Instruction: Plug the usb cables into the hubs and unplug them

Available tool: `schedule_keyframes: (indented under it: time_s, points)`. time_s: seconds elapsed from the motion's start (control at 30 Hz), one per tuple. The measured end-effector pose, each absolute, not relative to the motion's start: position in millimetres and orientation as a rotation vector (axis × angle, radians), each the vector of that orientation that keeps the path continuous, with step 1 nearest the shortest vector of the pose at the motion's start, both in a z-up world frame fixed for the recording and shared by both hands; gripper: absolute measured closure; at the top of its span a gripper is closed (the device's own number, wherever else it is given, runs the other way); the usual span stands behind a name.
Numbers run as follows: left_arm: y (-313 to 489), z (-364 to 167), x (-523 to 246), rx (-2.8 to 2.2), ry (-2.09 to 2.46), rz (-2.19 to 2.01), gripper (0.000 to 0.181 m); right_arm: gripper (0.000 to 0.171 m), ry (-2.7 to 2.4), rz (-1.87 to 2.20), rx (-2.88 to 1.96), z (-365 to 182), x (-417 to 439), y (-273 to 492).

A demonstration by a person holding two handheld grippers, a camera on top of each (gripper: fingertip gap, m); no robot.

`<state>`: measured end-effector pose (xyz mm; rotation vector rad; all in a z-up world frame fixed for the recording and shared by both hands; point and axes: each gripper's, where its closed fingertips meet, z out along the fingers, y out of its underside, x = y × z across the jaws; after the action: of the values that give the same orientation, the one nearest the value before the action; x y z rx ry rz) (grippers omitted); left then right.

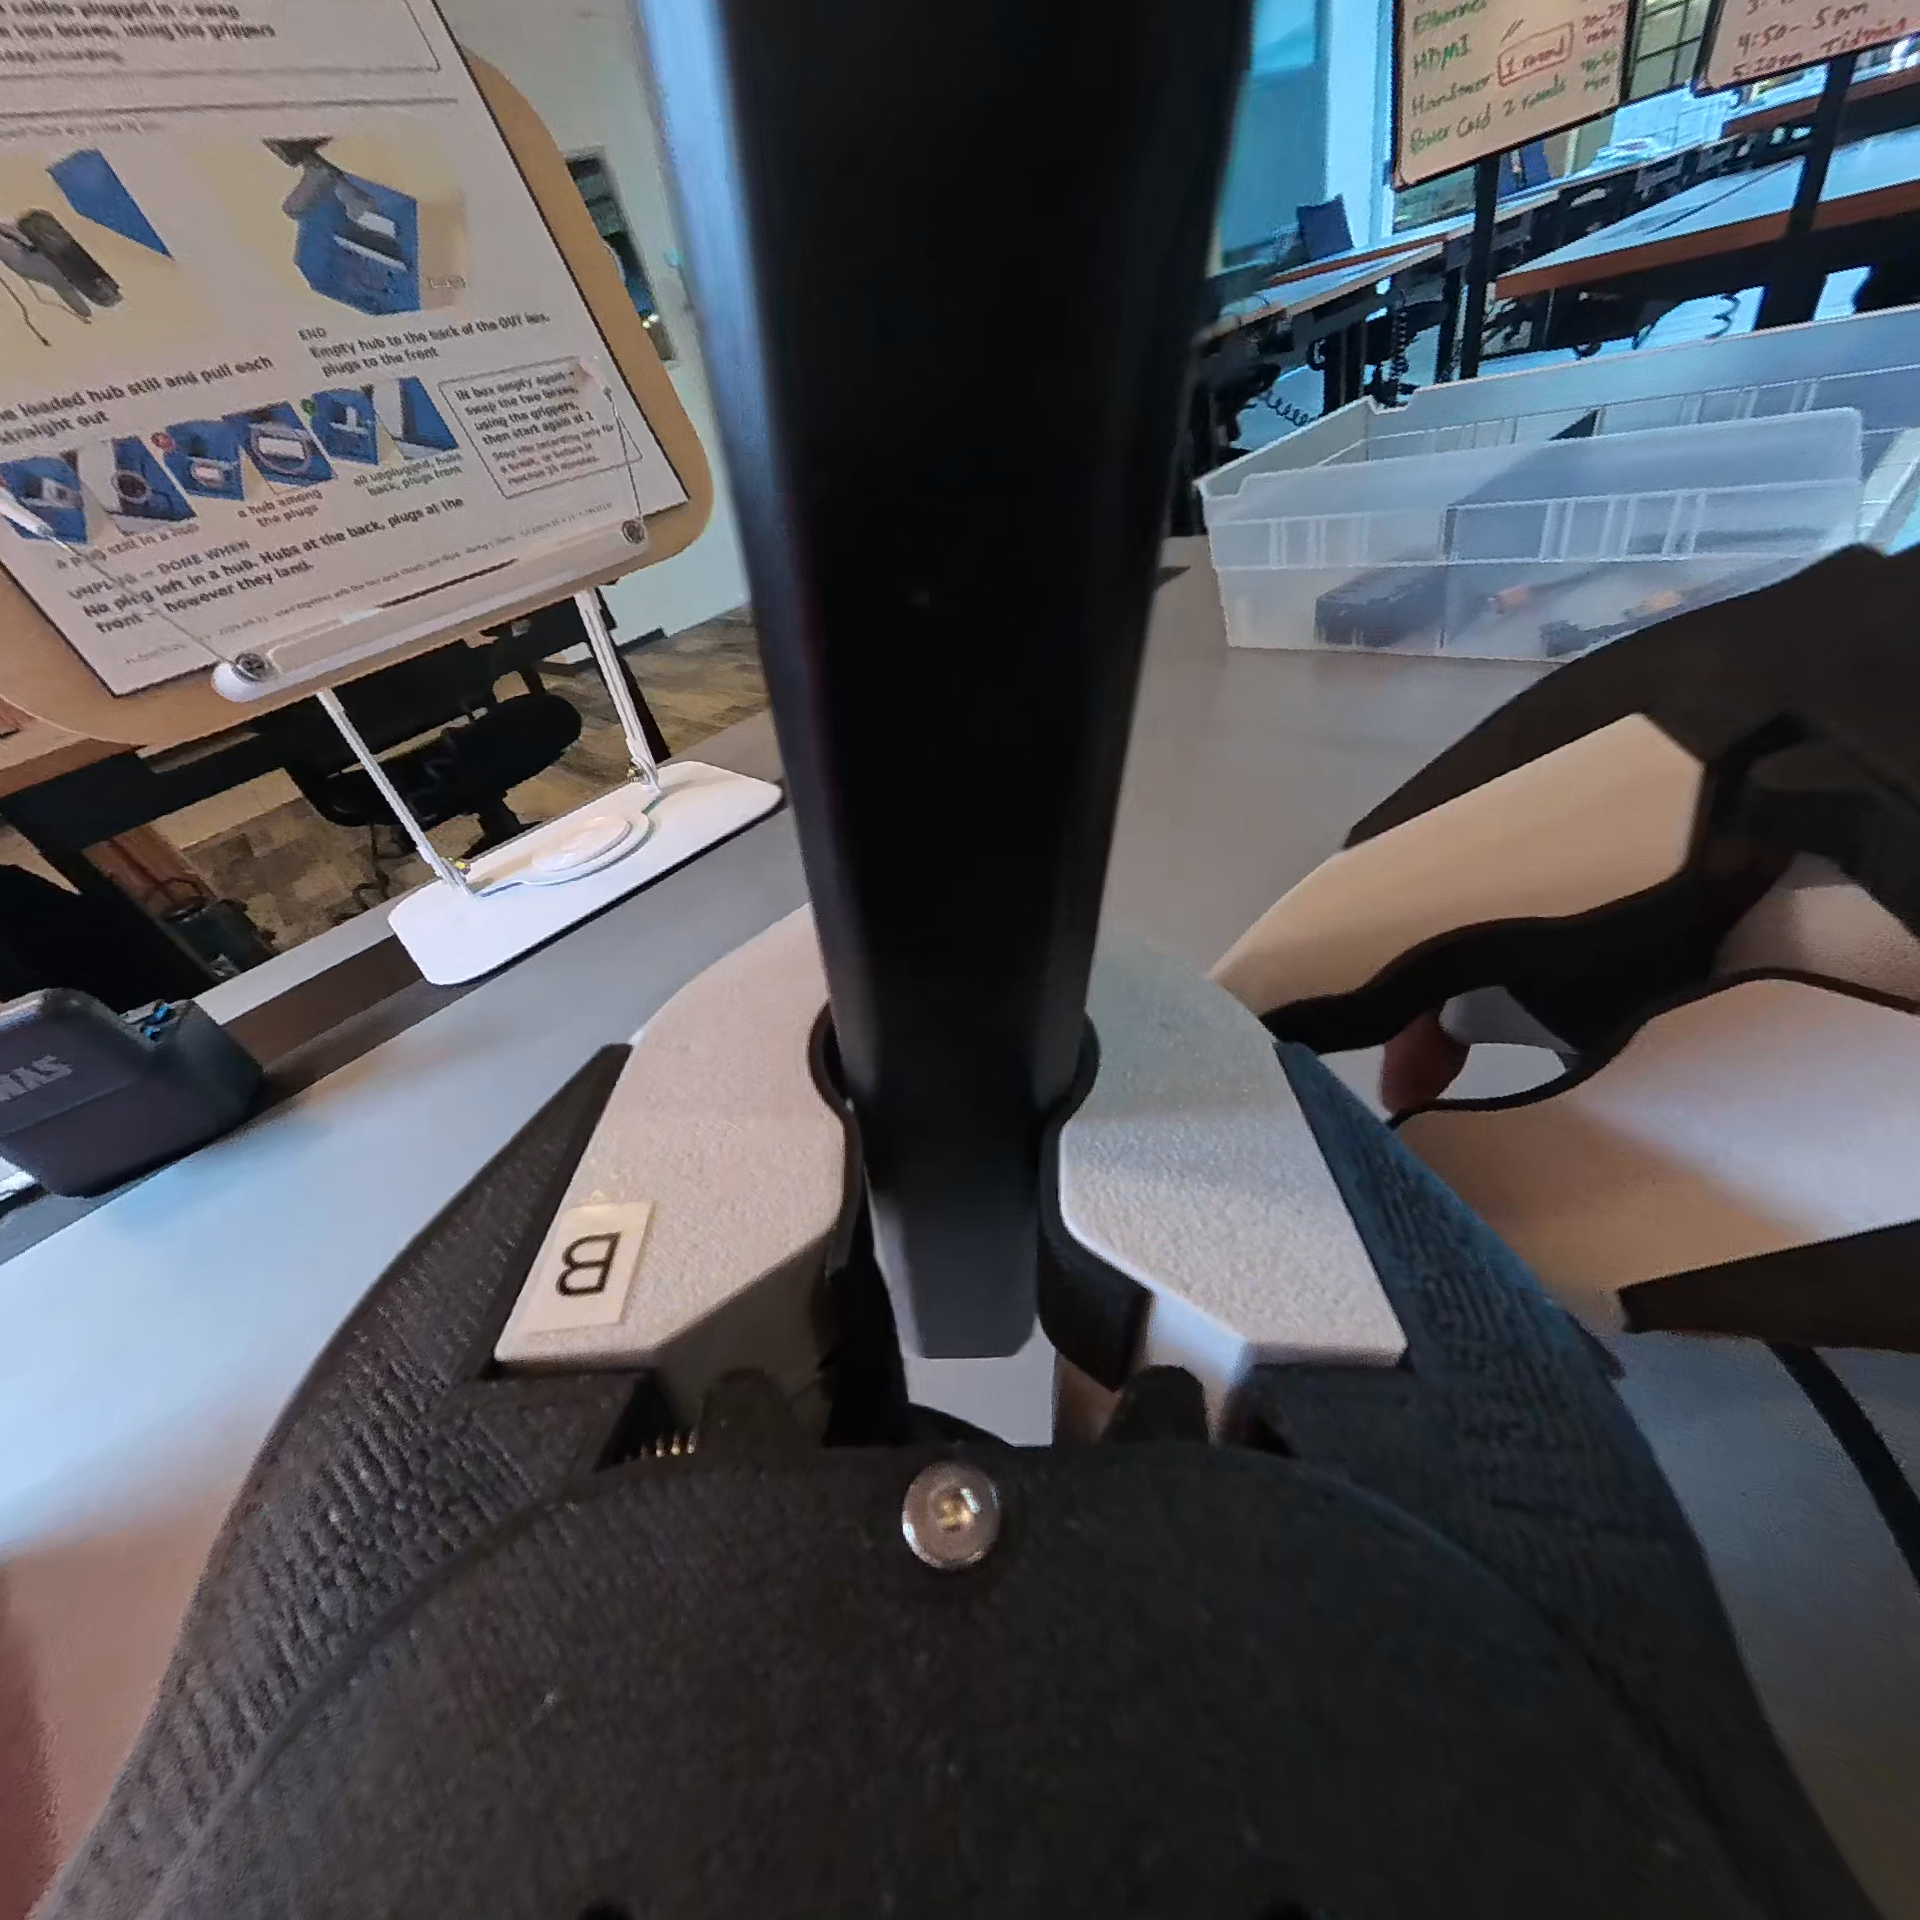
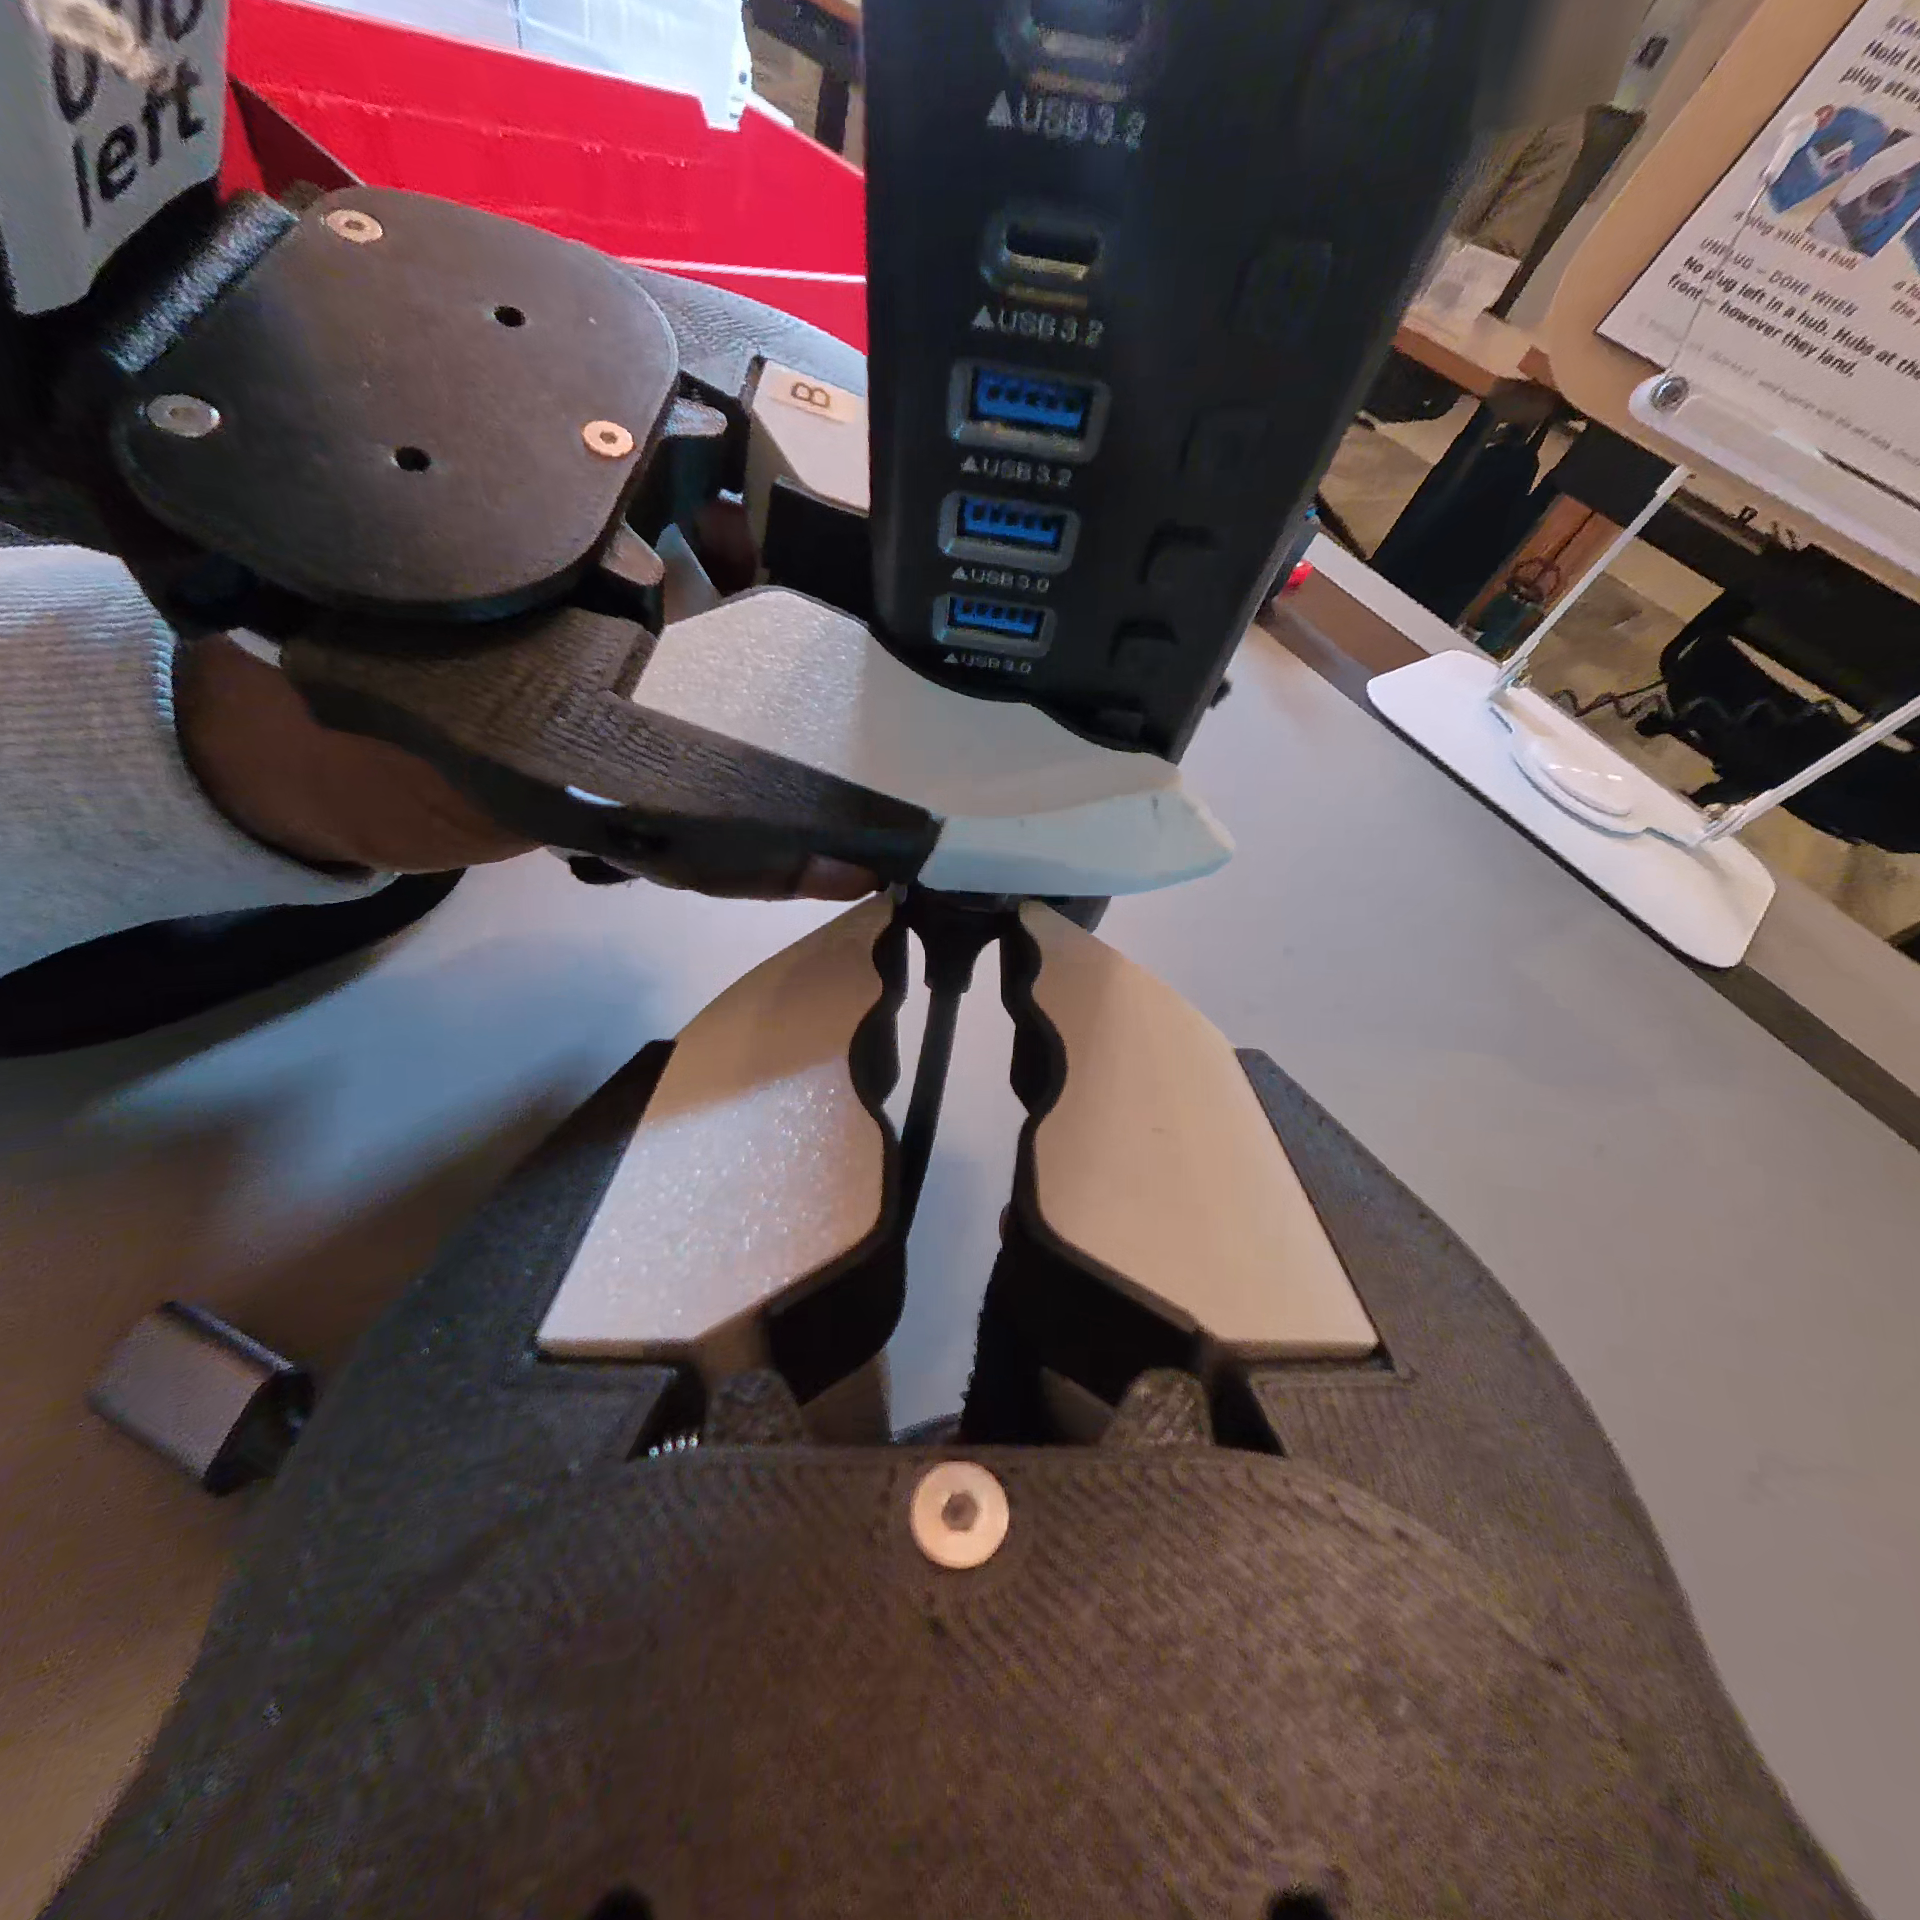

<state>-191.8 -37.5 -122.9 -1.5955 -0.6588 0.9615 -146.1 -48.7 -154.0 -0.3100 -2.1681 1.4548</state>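
A black USB hub (image 1: 966, 520) stands upright, clamped near its lower end by my left gripper (image 1: 951, 1039), which is shut on it. In the right wrist view the hub (image 2: 1288, 343) faces me with a column of ports, three of them blue (image 2: 1023, 410), all empty. The left gripper (image 2: 935, 748) crosses in front of the hub's base. My right gripper (image 2: 956, 920) is just below it, shut on a black plug (image 2: 951, 930) at the hub's bottom end; its thin black cable (image 2: 925, 1101) runs back between the fingers. The right gripper also shows in the left wrist view (image 1: 1299, 987).
A second dark grey hub (image 1: 104, 1091) lies on the grey table (image 1: 1299, 727) at the left. A clear plastic bin (image 1: 1538, 540) with dark parts stands at the back right. A red bin (image 2: 540, 135) stands behind the left gripper. An instruction board on a white stand (image 1: 582, 873) stands at the table's far edge. There is about 5 centimetres between the tips of the two grippers.
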Motion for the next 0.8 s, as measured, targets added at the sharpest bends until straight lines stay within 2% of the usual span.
schedule_keyframes:
  time_s: [0.07, 0.27, 0.4, 0.47, 0.6, 0.67, 0.8]
  points:
    - [-40, -120, -192, -1.576, -0.665, 0.972, 0.137, 0.153, -2.142, 1.461, -0.313, -153, -145, -46]
    - [-34, -117, -188, -1.544, -0.655, 0.87, 0.151, 0.153, -2.088, 1.481, -0.317, -150, -145, -46]
    - [-35, -116, -188, -1.48, -0.713, 0.726, 0.151, 0.146, -2.044, 1.497, -0.307, -145, -144, -51]
    - [-34, -114, -187, -1.438, -0.73, 0.631, 0.151, 0.153, -2.001, 1.476, -0.292, -141, -145, -50]
    - [-32, -94, -176, -1.262, -0.698, 0.378, 0.141, 0.153, -1.944, 1.449, -0.268, -137, -146, -47]
    - [-38, -85, -174, -1.201, -0.685, 0.361, 0.141, 0.154, -1.94, 1.47, -0.286, -137, -146, -46]
    - [-51, -63, -163, -1.074, -0.606, 0.356, 0.129, 0.154, -1.895, 1.576, -0.34, -127, -147, -39]
